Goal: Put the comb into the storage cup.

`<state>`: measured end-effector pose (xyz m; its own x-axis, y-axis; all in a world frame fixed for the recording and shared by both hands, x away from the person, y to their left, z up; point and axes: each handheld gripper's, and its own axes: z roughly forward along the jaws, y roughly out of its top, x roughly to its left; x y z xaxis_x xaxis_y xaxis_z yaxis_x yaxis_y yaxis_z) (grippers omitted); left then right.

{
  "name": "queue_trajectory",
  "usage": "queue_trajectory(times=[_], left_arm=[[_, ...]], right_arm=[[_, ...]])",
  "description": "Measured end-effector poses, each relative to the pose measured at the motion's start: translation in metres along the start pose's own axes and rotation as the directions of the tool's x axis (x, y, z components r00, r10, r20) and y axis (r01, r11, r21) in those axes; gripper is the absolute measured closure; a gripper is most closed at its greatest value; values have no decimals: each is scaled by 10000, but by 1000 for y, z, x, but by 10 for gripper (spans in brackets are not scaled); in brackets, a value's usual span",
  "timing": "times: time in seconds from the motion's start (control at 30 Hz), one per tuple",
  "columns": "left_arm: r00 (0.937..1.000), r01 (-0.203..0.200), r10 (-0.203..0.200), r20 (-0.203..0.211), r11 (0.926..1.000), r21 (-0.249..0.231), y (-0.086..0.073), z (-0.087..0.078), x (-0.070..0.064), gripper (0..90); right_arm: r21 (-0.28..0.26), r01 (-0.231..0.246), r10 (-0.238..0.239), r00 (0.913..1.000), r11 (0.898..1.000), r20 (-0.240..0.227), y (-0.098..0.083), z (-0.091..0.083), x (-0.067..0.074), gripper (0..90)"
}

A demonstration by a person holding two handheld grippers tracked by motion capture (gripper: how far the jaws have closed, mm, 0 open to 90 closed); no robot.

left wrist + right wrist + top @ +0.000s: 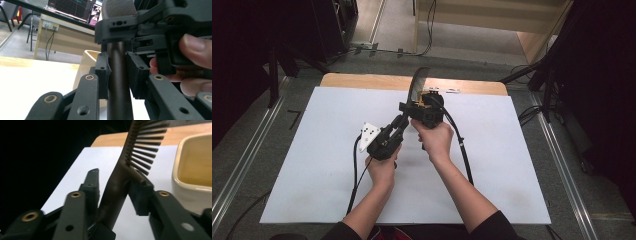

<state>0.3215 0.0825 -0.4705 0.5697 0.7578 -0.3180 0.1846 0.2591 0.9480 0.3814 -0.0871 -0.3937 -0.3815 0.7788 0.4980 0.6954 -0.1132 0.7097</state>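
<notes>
Both grippers clamp one dark comb: the left gripper (117, 75) pinches its handle (117, 82) low down, the right gripper (117, 192) just above, below the teeth (145, 150). Holding it upright between them looks like a handover. A cream tray (192, 182) sits beside it. No legible writing.

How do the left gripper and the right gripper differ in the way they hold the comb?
The left gripper clamps the round handle of the comb, which stands straight between its pads; the right gripper takes the neck below the teeth, which crosses its jaws at a slant. In the high view the left gripper sits nearer the person, the right gripper farther up the comb. Both grip that comb.
</notes>
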Motion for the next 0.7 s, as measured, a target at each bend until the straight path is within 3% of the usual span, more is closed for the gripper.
queue_trajectory(times=[0.7], left_arm=[[9998,173,-178,130,9993,332,0,0,1,732]], right_arm=[[286,-497,506,9982,9984,-315,1,-1,-2,690]])
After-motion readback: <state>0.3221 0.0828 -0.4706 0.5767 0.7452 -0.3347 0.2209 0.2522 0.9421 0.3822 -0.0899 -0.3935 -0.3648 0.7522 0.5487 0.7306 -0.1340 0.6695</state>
